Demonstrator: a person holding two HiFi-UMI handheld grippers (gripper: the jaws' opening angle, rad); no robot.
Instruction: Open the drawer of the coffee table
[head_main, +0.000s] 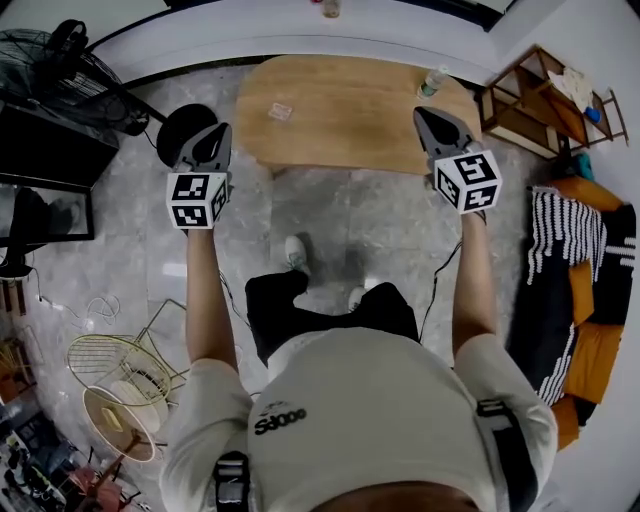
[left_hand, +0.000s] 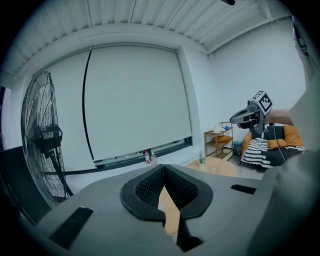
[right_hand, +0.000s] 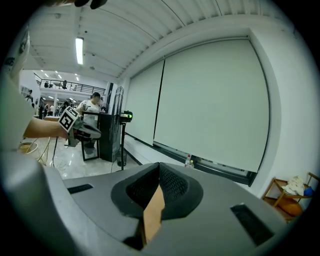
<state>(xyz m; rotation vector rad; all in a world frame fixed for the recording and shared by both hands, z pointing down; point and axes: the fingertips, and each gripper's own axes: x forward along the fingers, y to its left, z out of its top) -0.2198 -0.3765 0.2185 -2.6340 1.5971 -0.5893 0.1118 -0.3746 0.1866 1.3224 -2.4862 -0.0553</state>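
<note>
Both grippers are held out in front, and the coffee table (head_main: 350, 120) lies dead ahead at twelve o'clock, its oval wooden tabletop running across the head view. The left gripper (head_main: 222, 130) hangs at about eleven o'clock, just off the table's left end. The right gripper (head_main: 420, 112) is at about one o'clock, showing over the near right edge. Both are pinched fully shut with nothing held; the strip of wood between each pair of jaws is only the tabletop beyond. A bottle (head_main: 432, 82) stands at the table's two o'clock end, and a small clear item (head_main: 281, 111) sits toward its ten o'clock side.

The drawer is not visible from any view, so it presumably sits under the top on a face nobody is looking at yet. My read is that the approach is barely begun.

To do it well, get low so a gripper camera finds the drawer front. Spread one gripper's jaws before arriving, close squarely on the handle or lip, then pull level and straight toward six o'clock. An angled tug could jam the drawer, or drag the table and topple that bottle.
</note>
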